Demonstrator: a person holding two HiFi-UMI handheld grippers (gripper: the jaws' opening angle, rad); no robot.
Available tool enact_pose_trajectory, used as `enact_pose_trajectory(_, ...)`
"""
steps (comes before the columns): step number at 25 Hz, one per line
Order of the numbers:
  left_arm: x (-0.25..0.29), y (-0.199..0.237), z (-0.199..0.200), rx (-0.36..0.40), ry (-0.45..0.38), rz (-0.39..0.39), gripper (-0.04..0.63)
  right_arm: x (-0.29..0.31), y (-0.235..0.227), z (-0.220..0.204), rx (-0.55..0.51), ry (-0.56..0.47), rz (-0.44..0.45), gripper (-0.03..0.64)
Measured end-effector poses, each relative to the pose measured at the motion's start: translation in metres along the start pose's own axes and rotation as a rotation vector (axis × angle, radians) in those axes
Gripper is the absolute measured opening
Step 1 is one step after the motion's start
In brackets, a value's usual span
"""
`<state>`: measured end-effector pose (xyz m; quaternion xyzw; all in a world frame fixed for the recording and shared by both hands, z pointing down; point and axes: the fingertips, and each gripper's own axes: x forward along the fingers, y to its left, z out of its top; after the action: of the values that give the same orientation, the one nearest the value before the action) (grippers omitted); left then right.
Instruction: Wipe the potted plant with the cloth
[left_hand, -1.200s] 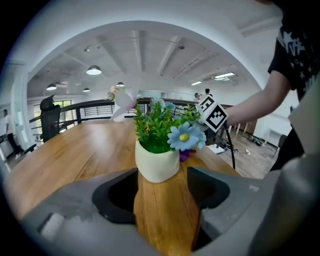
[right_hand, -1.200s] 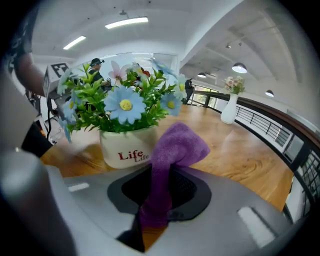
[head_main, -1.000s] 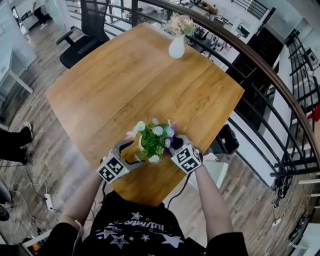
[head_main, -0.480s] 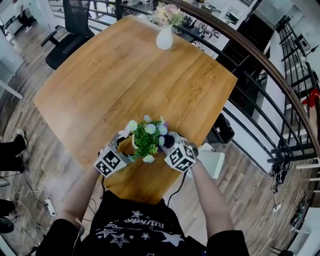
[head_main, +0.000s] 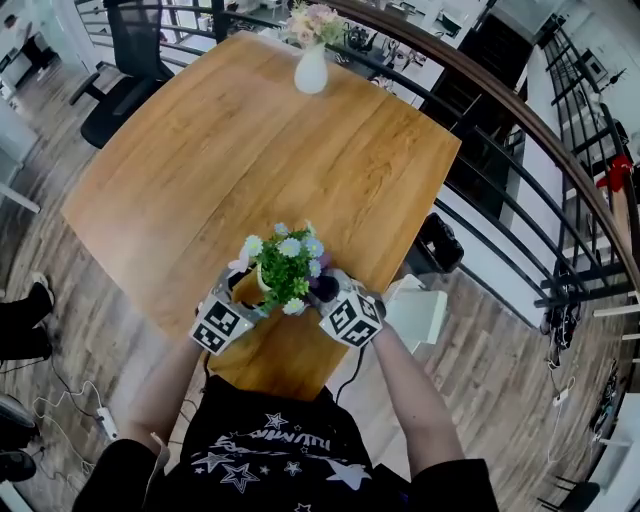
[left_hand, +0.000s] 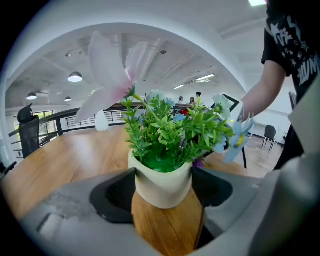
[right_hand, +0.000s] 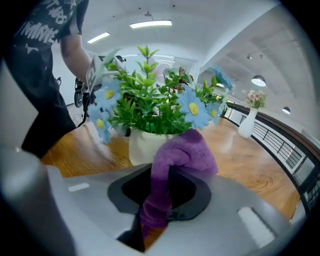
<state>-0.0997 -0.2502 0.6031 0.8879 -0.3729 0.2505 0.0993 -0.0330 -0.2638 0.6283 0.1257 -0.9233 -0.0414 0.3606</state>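
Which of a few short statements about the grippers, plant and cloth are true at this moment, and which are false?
1. The left gripper grips the potted plant by its pot. True.
2. The right gripper is empty. False: it is shut on the purple cloth.
3. A white vase of flowers stands at the table's far edge. True.
4. The potted plant lies on its side. False: it is upright.

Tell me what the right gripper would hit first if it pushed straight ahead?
The right gripper, through its purple towelling cloth, would likely meet the small white pot of the green flowering plant first; gap unclear.
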Motion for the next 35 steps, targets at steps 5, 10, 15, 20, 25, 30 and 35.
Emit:
enact_pose_trajectory(5,0.000,-0.001,-0.004,-0.041,-0.006,0.055,0.365,-0.003,0.023,-0.003,0.052,-0.010,0.004,0.083)
enact_pose_trajectory(10,0.000,-0.007,-0.002,-0.089,0.012,0.116,0.365,-0.009,0.035,-0.006,0.105,-0.024,-0.019,0.083)
enact_pose_trajectory(15,0.001,-0.008,-0.003,-0.123,0.023,0.177,0.365,-0.011,0.052,-0.003,0.145,-0.026,-0.008,0.083)
enact_pose_trajectory(20,0.002,-0.009,-0.003,-0.153,0.015,0.225,0.365,-0.010,0.064,0.000,0.145,-0.017,-0.004,0.083)
enact_pose_trajectory(25,0.001,-0.015,-0.002,-0.125,0.026,0.240,0.365,-0.011,0.073,0.004,0.156,-0.007,0.004,0.083)
enact_pose_trajectory(30,-0.001,-0.026,-0.016,-0.113,0.049,0.226,0.365,-0.015,0.074,0.000,0.170,0.000,-0.011,0.083)
enact_pose_trajectory(35,-0.007,-0.030,-0.015,-0.073,0.043,0.156,0.365,-0.019,0.068,-0.004,0.189,0.011,-0.047,0.083)
